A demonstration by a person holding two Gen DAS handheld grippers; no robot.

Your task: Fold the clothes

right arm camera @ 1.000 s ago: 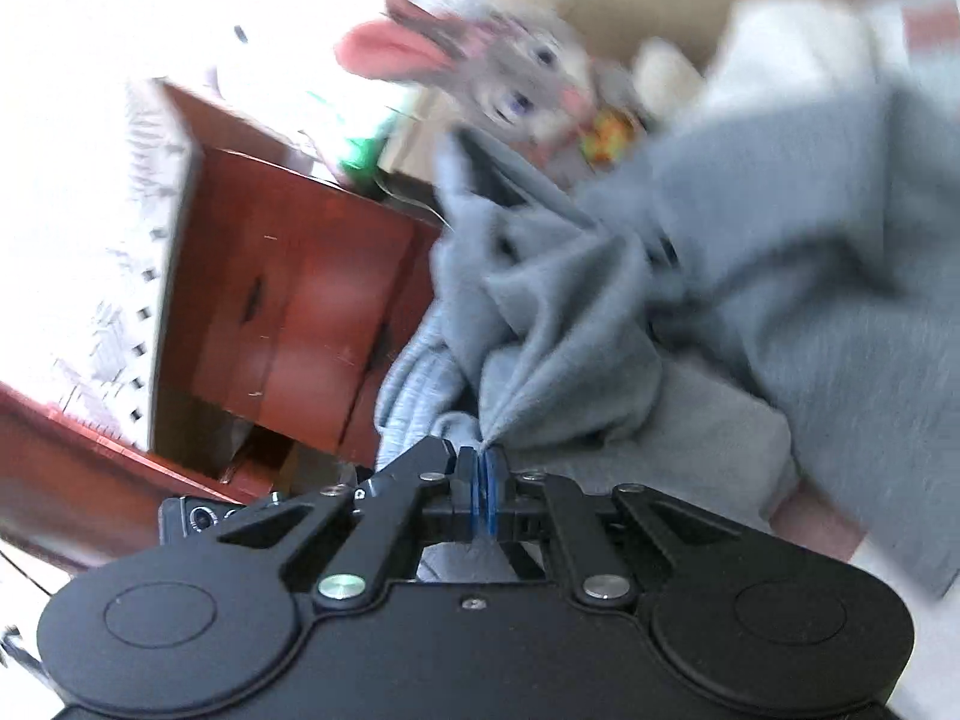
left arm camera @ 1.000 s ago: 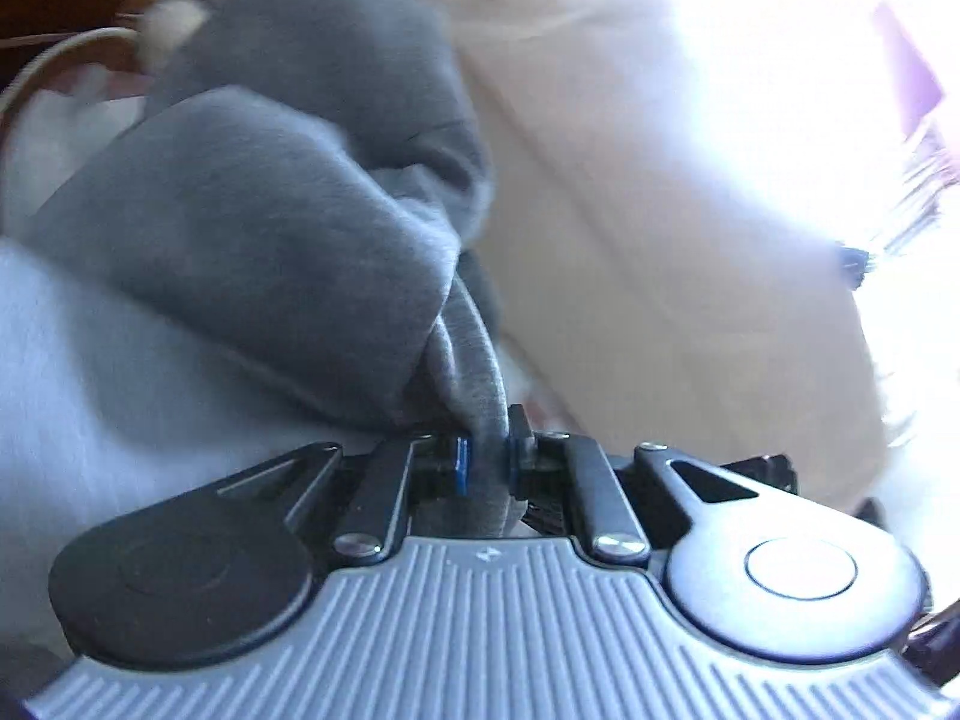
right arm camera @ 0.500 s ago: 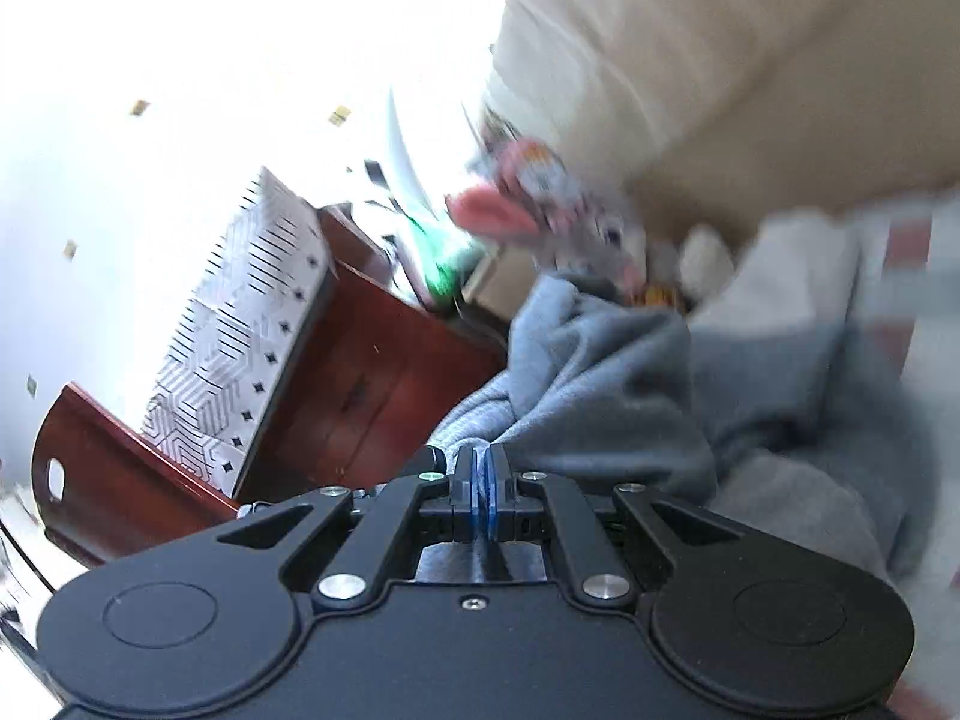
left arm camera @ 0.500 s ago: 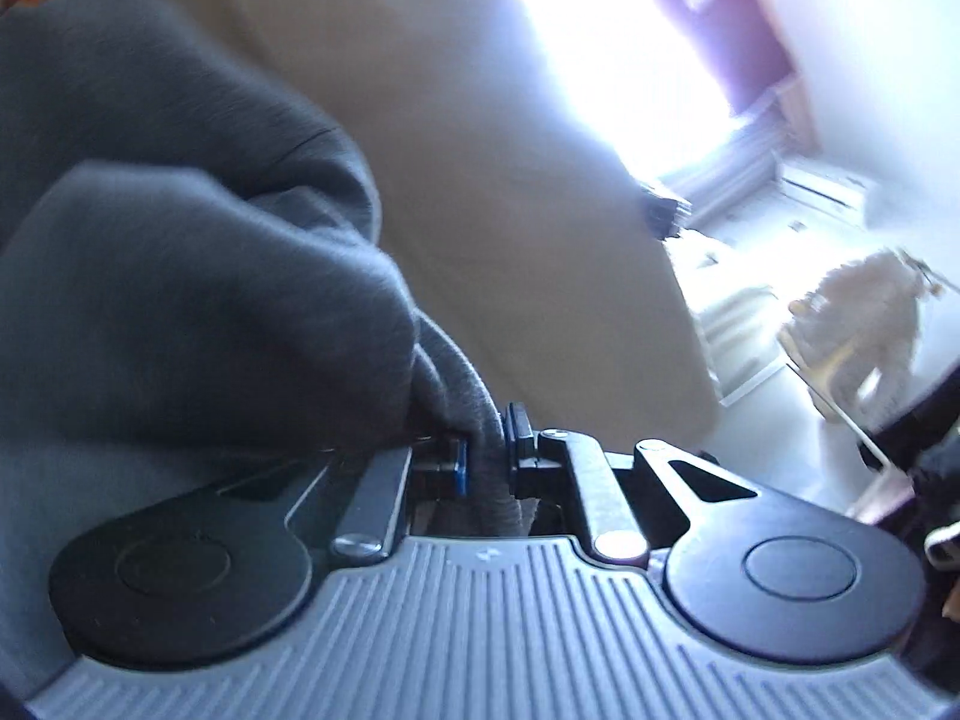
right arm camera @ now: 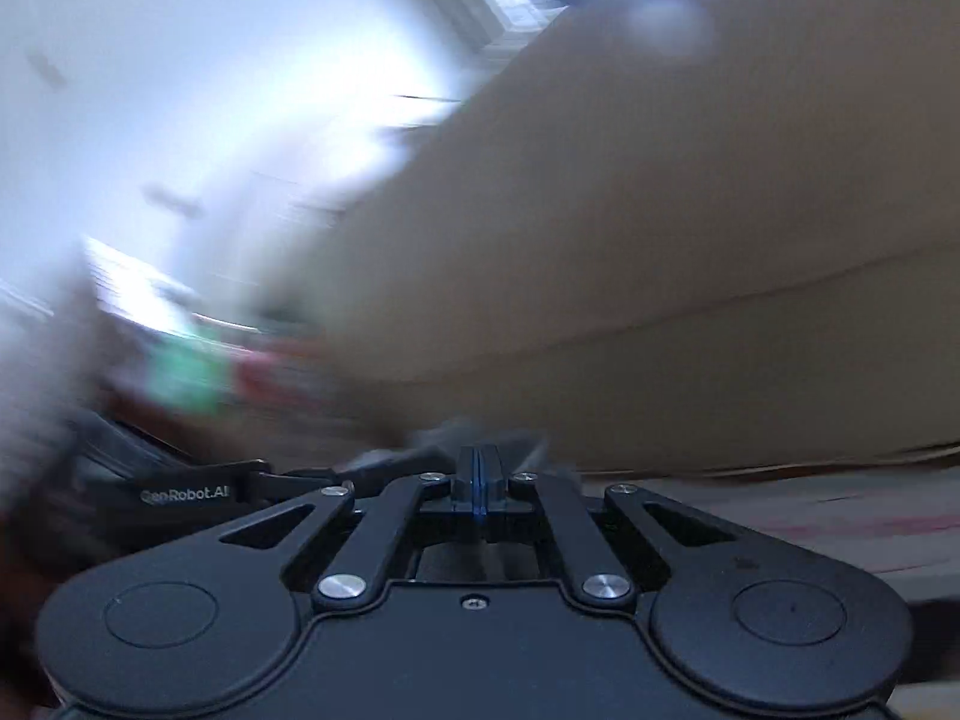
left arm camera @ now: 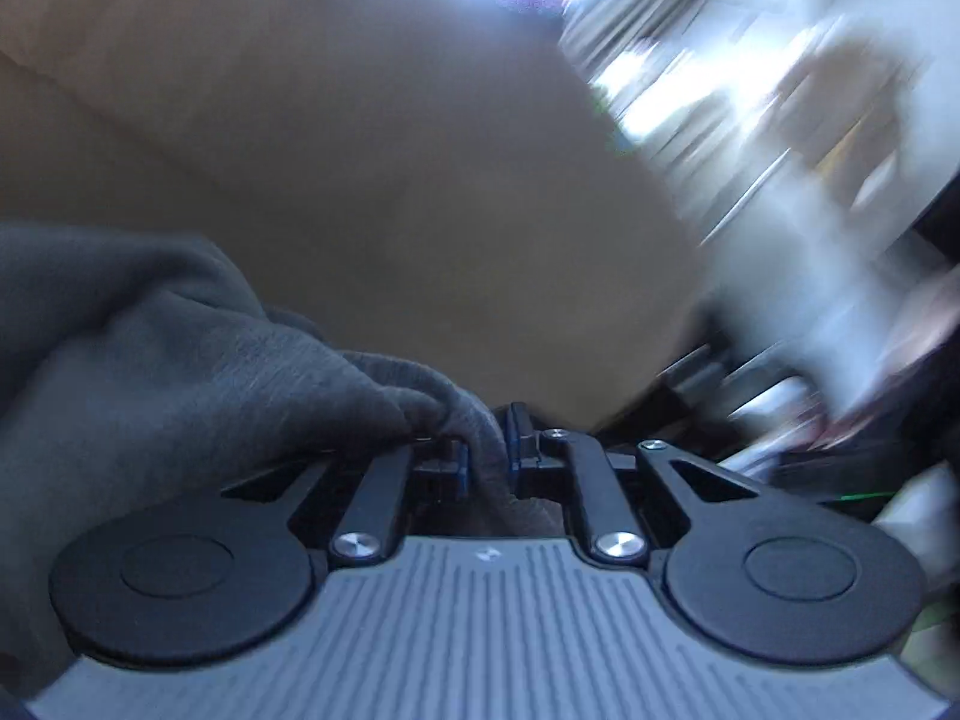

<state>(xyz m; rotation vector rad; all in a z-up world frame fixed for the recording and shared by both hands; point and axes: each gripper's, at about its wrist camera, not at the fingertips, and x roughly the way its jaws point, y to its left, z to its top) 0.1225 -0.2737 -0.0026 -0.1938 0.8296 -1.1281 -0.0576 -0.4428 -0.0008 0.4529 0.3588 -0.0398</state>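
A grey sweatshirt (left arm camera: pixel 180 360) bunches at the left of the left wrist view. My left gripper (left arm camera: pixel 487 456) is shut on a fold of its grey cloth, which runs down between the blue pads. In the right wrist view my right gripper (right arm camera: pixel 478 480) has its pads pressed together. A blurred grey scrap of the garment (right arm camera: pixel 462 429) shows just past the tips; I cannot tell whether cloth is pinched there. Most of the garment is out of the right wrist view.
A tan headboard or wall panel (left arm camera: pixel 390 150) fills the middle of both views (right arm camera: pixel 690 240). A bright window (left arm camera: pixel 690 60) and blurred furniture lie to the right in the left wrist view. Blurred green and red shapes (right arm camera: pixel 198 378) lie at the left in the right wrist view.
Both grippers have swung upward and away from the bed. The plush toy, red cabinet and most of the grey cloth have left the right wrist view. Both views are now motion-blurred.
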